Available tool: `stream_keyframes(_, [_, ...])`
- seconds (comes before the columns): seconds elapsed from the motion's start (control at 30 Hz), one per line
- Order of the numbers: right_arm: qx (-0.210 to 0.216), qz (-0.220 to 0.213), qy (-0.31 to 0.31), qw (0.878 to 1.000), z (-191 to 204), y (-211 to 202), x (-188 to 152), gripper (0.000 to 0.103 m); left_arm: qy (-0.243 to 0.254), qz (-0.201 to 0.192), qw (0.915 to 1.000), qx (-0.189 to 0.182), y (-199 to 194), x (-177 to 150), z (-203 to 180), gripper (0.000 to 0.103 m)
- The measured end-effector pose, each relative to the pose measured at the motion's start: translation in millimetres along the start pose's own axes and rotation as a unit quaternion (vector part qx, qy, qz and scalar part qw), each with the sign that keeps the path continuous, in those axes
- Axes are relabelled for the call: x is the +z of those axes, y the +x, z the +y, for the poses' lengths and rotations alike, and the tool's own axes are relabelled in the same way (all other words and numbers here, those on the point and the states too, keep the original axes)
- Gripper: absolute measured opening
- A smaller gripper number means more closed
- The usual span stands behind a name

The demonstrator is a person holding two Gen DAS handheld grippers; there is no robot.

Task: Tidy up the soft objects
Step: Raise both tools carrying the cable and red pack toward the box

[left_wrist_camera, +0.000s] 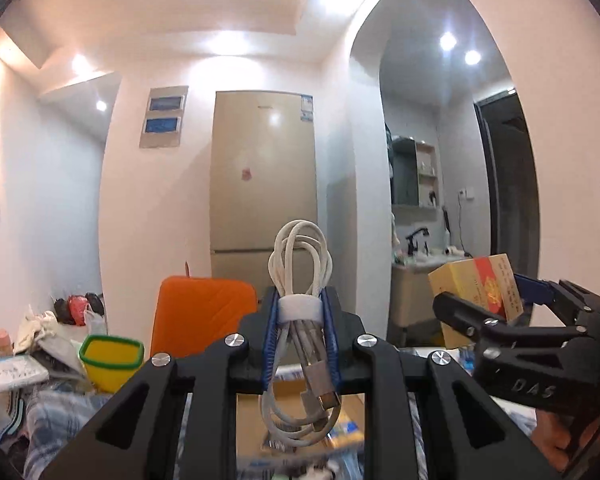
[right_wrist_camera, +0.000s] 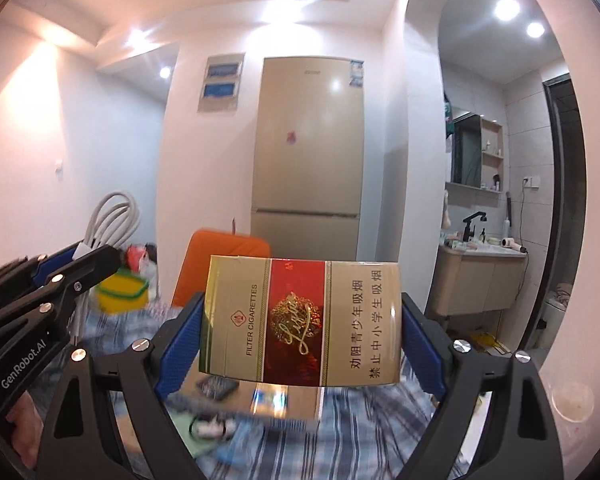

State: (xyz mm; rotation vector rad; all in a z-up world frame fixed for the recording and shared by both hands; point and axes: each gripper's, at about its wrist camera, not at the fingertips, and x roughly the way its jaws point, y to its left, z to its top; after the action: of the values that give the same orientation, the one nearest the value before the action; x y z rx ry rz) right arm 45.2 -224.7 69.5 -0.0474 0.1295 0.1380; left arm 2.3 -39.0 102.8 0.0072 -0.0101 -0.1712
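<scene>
Both hands loaded, both lifted clear of the bed. Left gripper (left_wrist_camera: 300, 320) is clamped tight on a coiled white USB charging cable bound with a white velcro strap (left_wrist_camera: 300, 308); blue pads bite right at the strap, loops stick up above the jaws, plug ends dangle below. Right gripper (right_wrist_camera: 300, 336) is clamped on a gold and red cardboard cigarette carton (right_wrist_camera: 300, 320), jaws wide because the box is wide, pads on its two short ends, box held face-on and roughly level. Each tool shows in the other's view: right gripper with the carton sits to the right in the left wrist view, left gripper with the cable to the left in the right wrist view. Below both: blue plaid bedsheet (right_wrist_camera: 364, 432), a flat tan cardboard box (left_wrist_camera: 292, 412) lying on it, a yellow plastic tub with green rim (left_wrist_camera: 112, 364), an orange padded case (left_wrist_camera: 204, 316) standing behind, loose clutter at far left. Beige fridge (left_wrist_camera: 264, 184) and a washbasin alcove are in the background. My read: carry phase, both picks done, nothing placed yet. Destination isn't obvious from here; the yellow tub is the likeliest bin for the cable, guess only. Next move needs a drop target picked, then one hand lowered at a time so the tools don't collide. Cable tail hangs low and could snag on the clutter; the carton is rigid and should release clean.
</scene>
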Motion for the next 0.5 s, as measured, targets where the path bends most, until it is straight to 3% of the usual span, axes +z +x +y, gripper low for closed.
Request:
stream_keyframes(0.2, [-0.011, -0.036, 0.005, 0.999, -1.5, 33.2, 21.1, 0.088, 0.000, -0.040, 0.9989, 0.022, 41.9, 7.5, 9.9, 0.022])
stream_keyframes(0.5, [-0.032, -0.073, 0.033, 0.996, -5.7, 74.2, 7.5, 0.088, 0.012, -0.036, 0.9990, 0.022, 94.8, -17.9, 16.9, 0.022])
